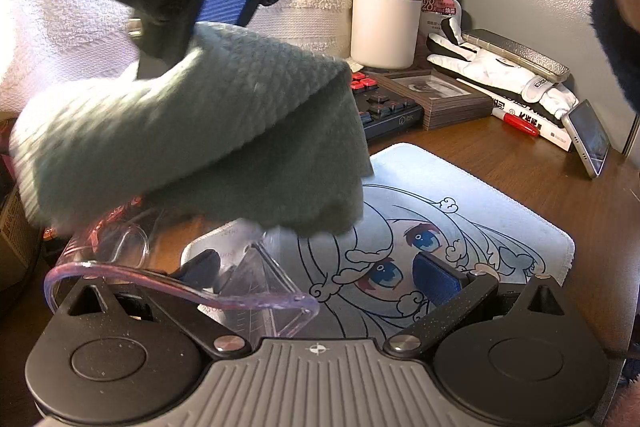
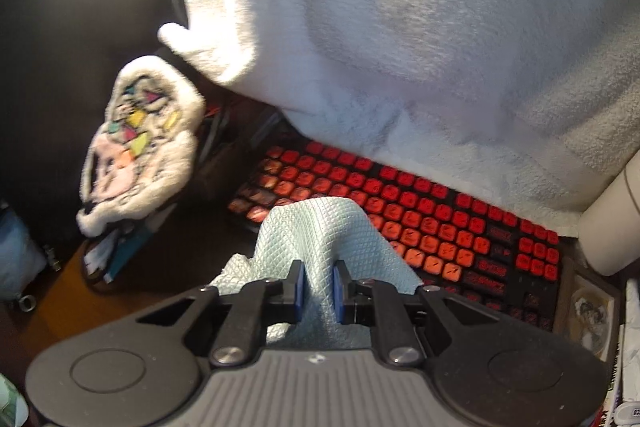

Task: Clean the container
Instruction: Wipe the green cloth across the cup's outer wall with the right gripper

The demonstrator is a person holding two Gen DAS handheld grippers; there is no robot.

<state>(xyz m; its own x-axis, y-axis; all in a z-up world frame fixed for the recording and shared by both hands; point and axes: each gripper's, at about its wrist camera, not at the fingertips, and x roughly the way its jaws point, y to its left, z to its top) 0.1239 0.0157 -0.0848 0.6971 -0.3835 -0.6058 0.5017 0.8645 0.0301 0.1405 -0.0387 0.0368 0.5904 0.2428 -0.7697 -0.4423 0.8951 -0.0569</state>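
1 clear container [image 1: 192, 279], cloth [image 1: 192, 147] above it

Transparent, purple-tinted rim; left gripper [image 1: 316, 275] wide, 1 finger inside, grip unclear. Right gripper [image 2: 318, 291] pinches the teal waffle-weave cloth above the container.

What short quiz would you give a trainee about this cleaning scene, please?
1. True or false: the right claw is shut on the cloth.
2. Choose one. In the left wrist view, where is the cloth?
A. hanging from the right claw, above the container
B. lying flat on the desk
C. folded under the container
3. What colour are most keys of the keyboard?

Key: 1 true; 2 A; 3 red.
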